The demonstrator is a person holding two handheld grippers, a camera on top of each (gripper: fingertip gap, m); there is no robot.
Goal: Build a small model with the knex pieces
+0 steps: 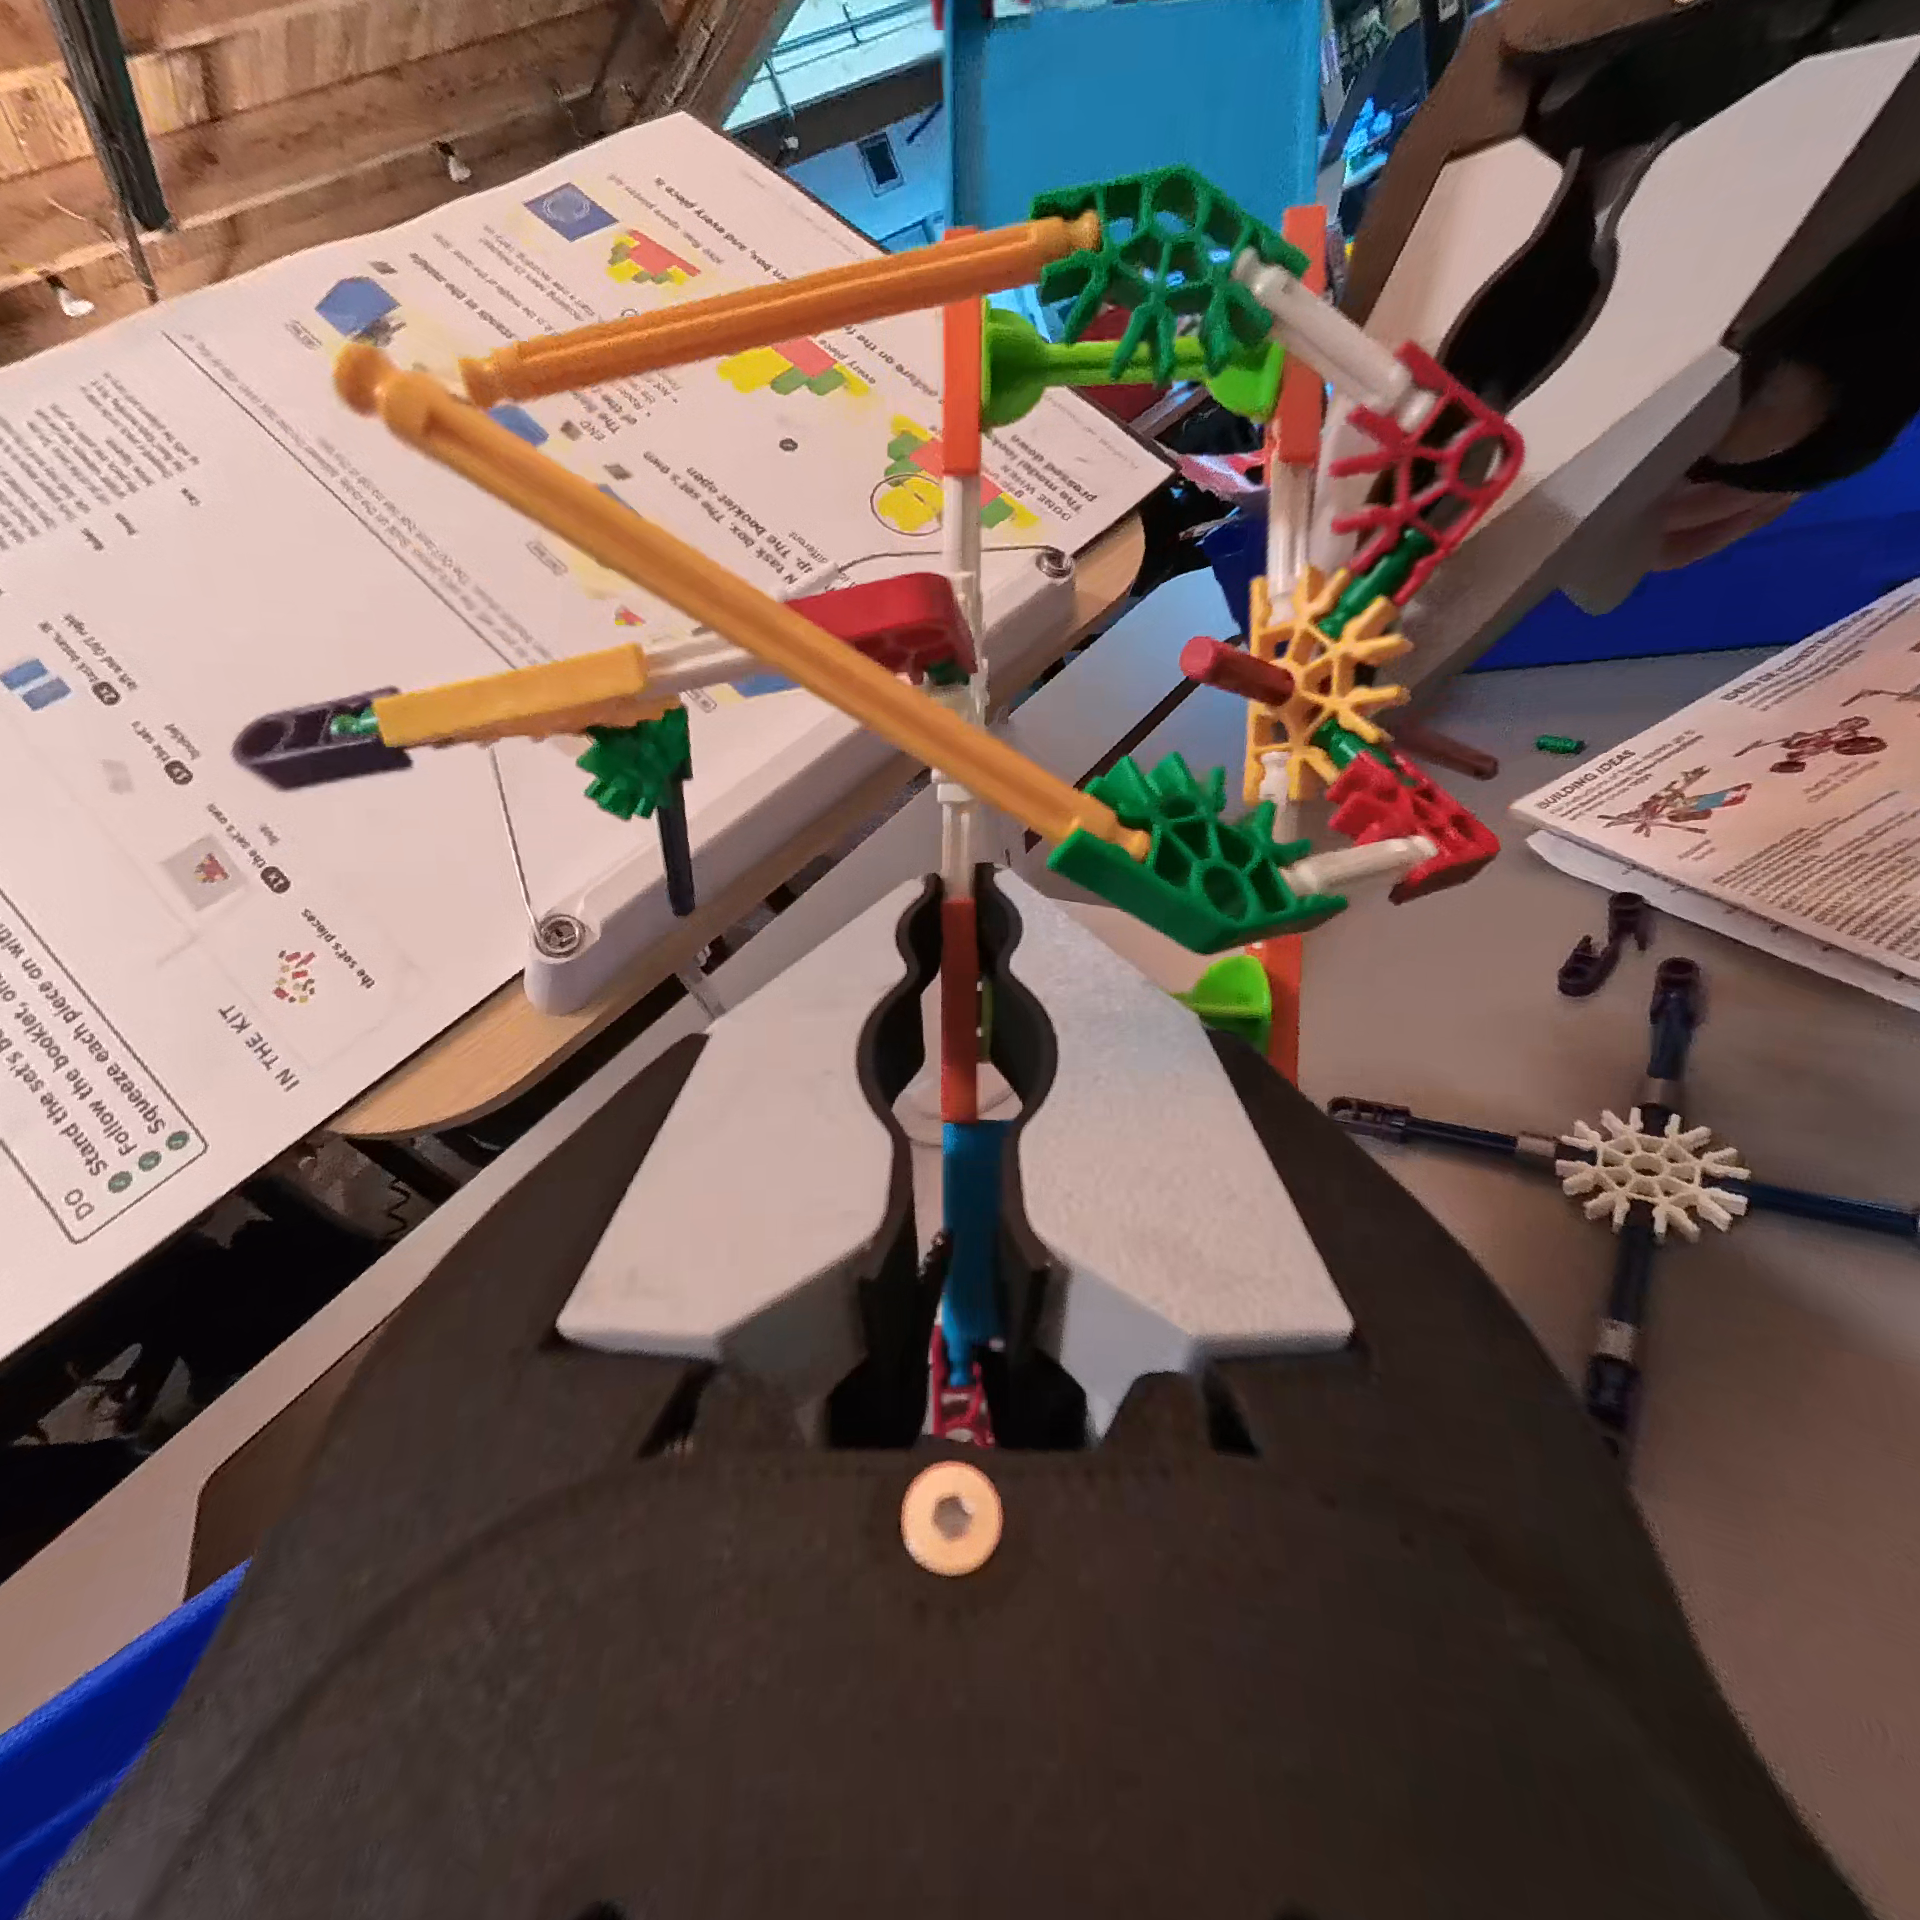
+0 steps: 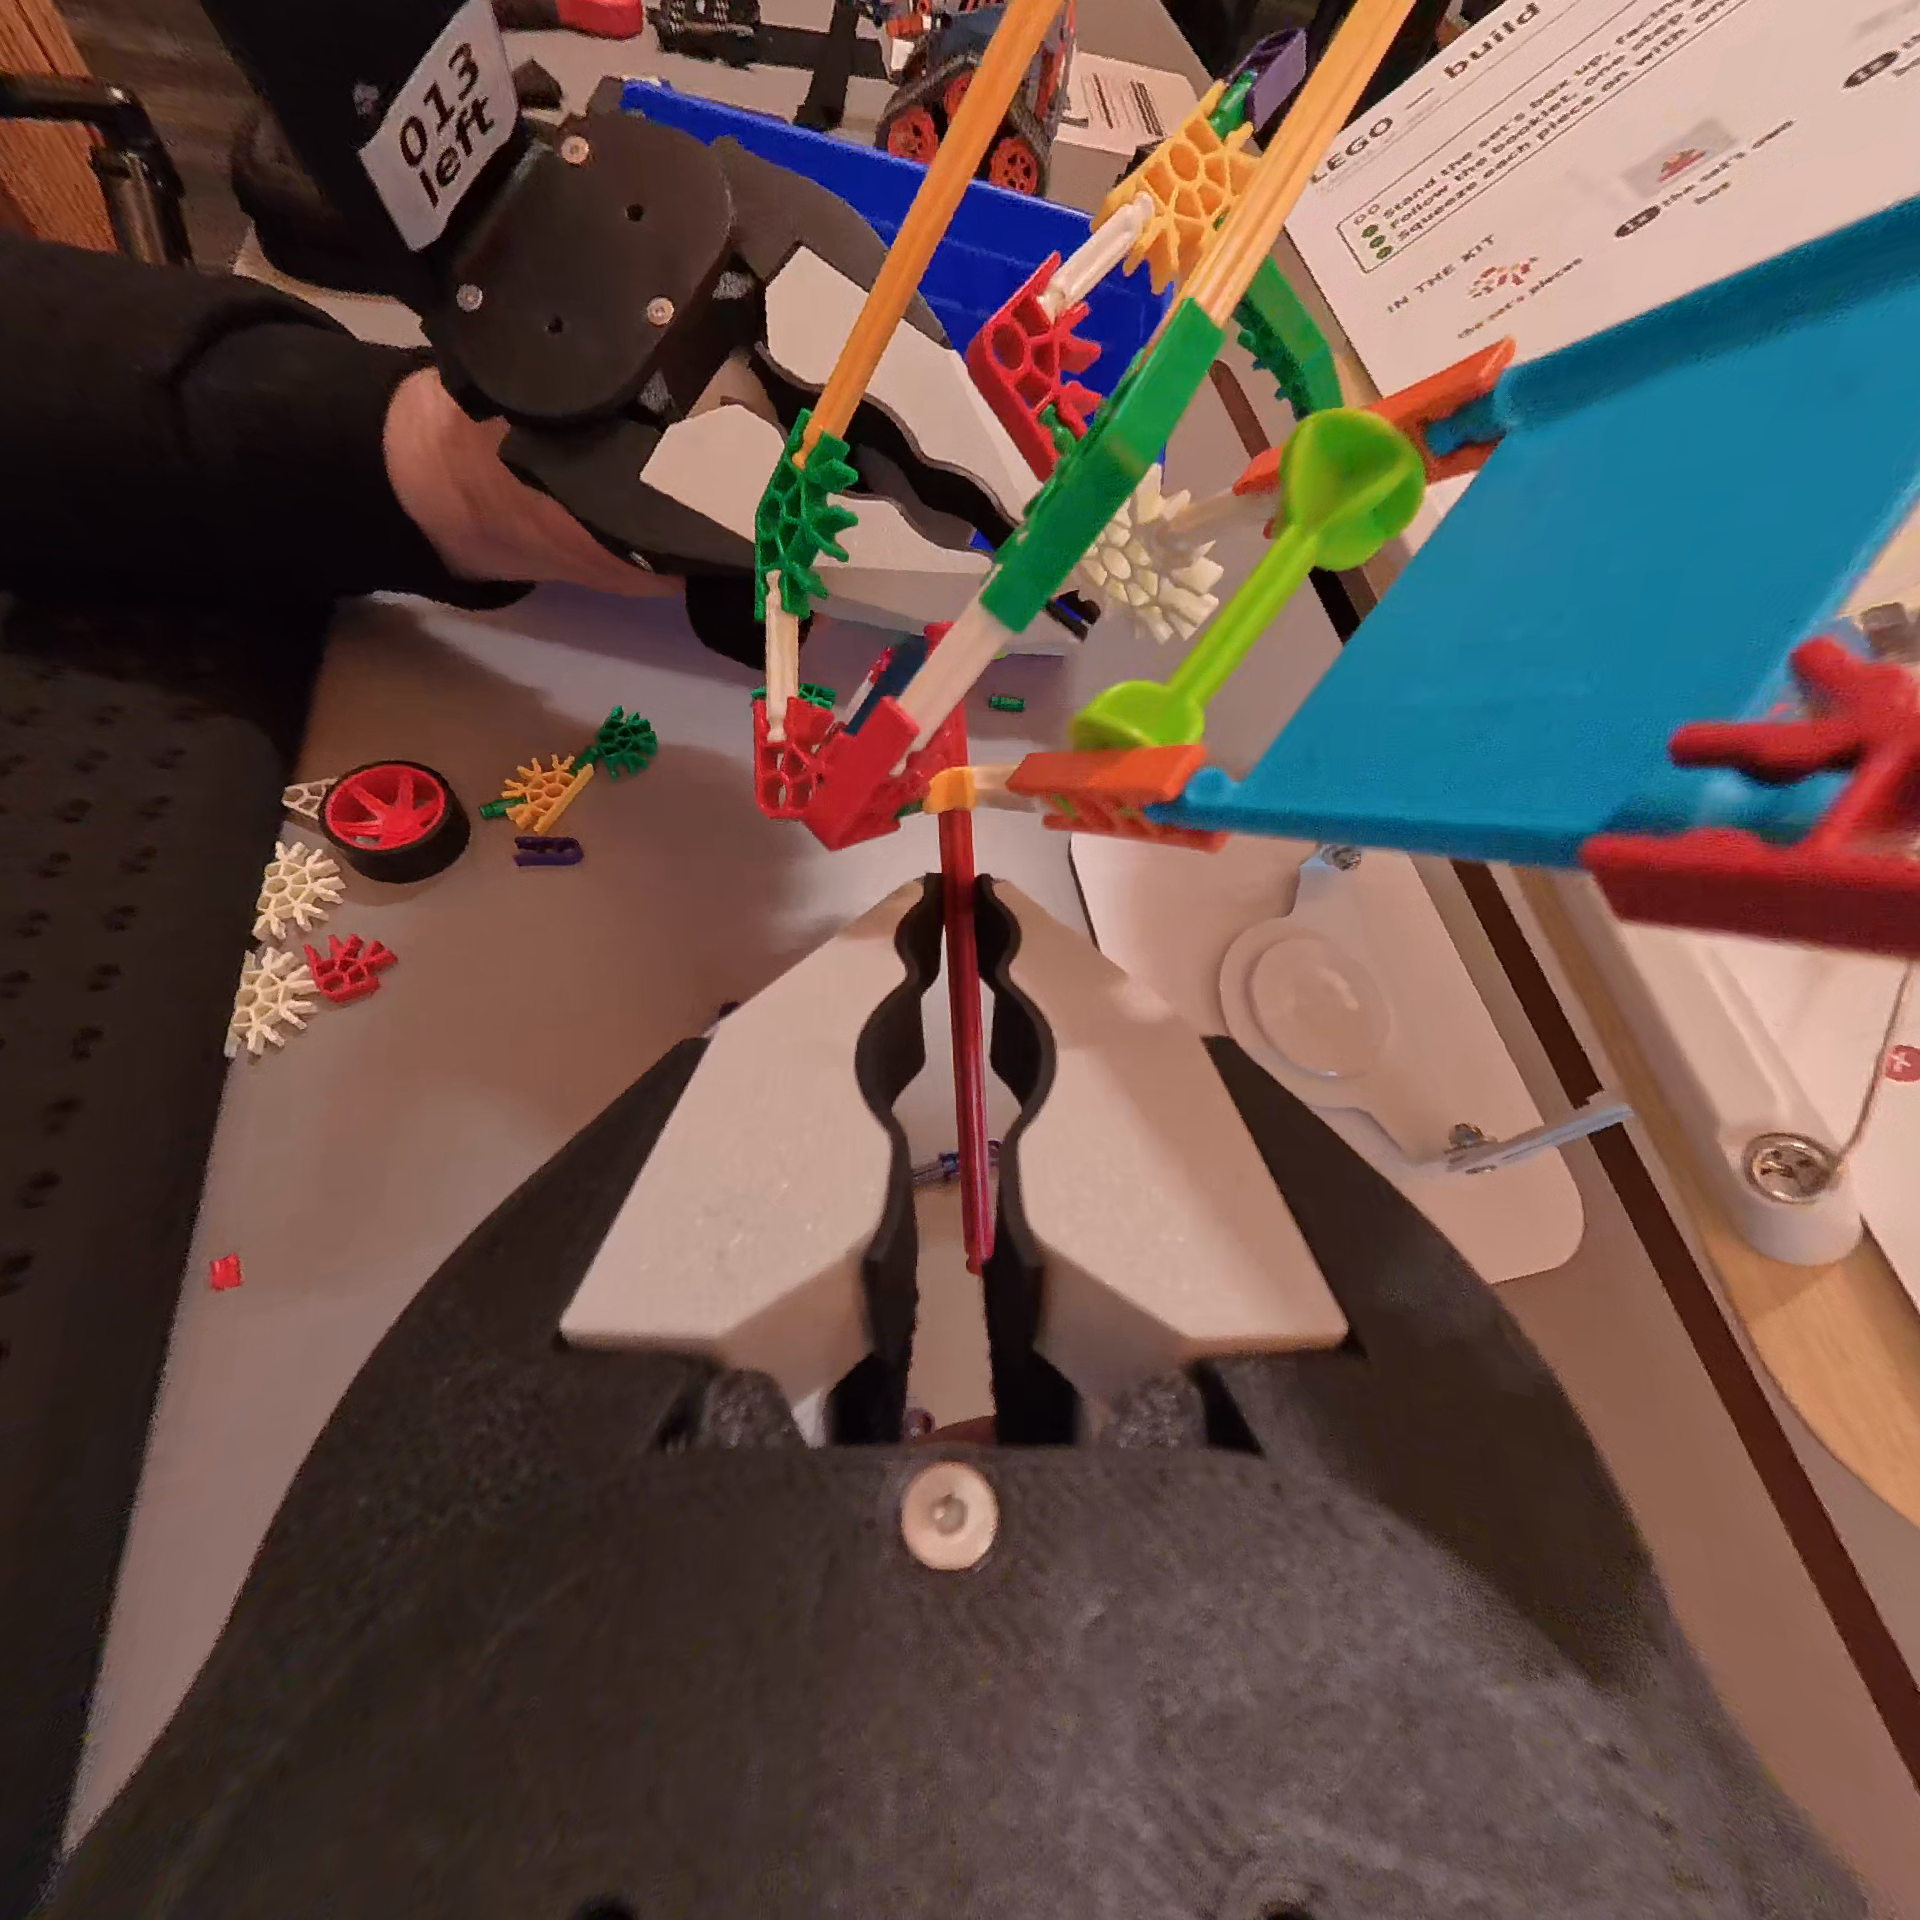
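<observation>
A rod-and-connector toy model hangs in the air between both grippers. It has long orange-yellow rods [image 1: 727, 613], green [image 1: 1195, 862], red [image 1: 1423, 468] and yellow [image 1: 1314, 675] connectors, and a blue panel [image 2: 1558, 623]. My left gripper [image 1: 961, 894] is shut on the panel's orange and blue edge strip [image 1: 961, 997]. My right gripper [image 2: 961, 883] is shut on a dark red rod [image 2: 961, 1039] that runs up into the model's red corner connector [image 2: 831, 769]. The left gripper [image 2: 966, 499] also shows in the right wrist view, held by a hand [image 2: 488, 509].
Printed instruction sheets lie on a tilted wooden board [image 1: 312, 623], and a booklet [image 1: 1766, 790] lies at the right. A white snowflake connector with dark blue rods [image 1: 1652, 1174] lies on the grey table. A red wheel [image 2: 395, 821] and loose connectors [image 2: 296, 888] lie at the left. A blue bin [image 2: 883, 197] stands behind.
</observation>
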